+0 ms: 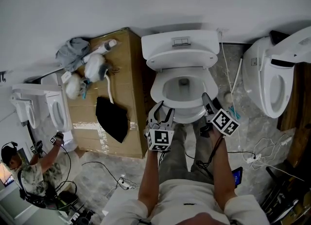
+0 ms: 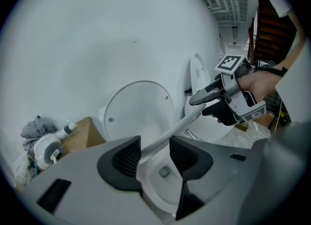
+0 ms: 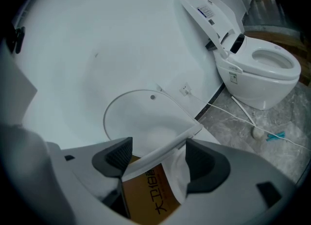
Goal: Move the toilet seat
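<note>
toilet seat [image 2: 170,131] is sitting edge-on between the jaws of your left gripper [image 2: 154,147], and you are pinching it there: the jaws are standing narrow, both pads pressing on the thin white rim. your right gripper [image 3: 156,157] is holding its jaws spread wide. the rim is crossing the gap close by the left pad, with space showing before the right pad, so nothing is being gripped on that side.

judging by this, you are only starting the move. the grip is made on one side, and the seat is looking tipped up a little off the bowl [image 2: 163,182] below your left jaws. the swing toward the lid [image 2: 138,112], standing upright beyond the jaws, is lying ahead.

past both pairs of jaws a plain white wall [image 2: 97,49] is filling the view. off to the right of your right jaws a second toilet [image 3: 262,73] is standing on a grey marbled floor [image 3: 272,156], with a cable [image 3: 243,114] trailing across it. left of your left jaws a cardboard box [image 2: 80,136] is carrying rags [image 2: 35,124].
</note>
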The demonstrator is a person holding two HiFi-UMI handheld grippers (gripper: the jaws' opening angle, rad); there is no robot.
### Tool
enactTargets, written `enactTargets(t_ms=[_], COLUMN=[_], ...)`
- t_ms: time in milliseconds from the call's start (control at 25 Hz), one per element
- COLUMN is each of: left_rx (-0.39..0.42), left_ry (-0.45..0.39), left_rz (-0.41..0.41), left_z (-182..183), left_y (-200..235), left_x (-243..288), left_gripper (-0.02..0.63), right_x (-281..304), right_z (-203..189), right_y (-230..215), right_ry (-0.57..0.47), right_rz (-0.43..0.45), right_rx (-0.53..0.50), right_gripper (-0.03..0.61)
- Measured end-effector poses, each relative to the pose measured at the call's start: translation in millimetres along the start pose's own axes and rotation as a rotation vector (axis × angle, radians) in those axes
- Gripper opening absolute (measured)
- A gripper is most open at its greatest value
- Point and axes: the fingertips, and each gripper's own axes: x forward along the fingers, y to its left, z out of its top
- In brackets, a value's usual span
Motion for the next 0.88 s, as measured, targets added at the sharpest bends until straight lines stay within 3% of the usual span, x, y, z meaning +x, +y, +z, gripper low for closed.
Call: enactTargets(t_ms=[200,880], left_rx=[-0.010,-0.039], left_ry=[-0.014,-0.045], left_rz=[0.009,0.025], left_z=[10.7,30.8], left_y=[8.2,27.3], left_x=[6.0,18.8], left_gripper=[0.205,0.206], right_x=[-5.6,-16.9], right_z=[8.6,22.7], right_y=[11.1,74.7], right_ry=[-0.028,-0.017], right_rz=[0.005,0.155], right_rx=[-0.039,-0.494], right_gripper=[0.336,0.336])
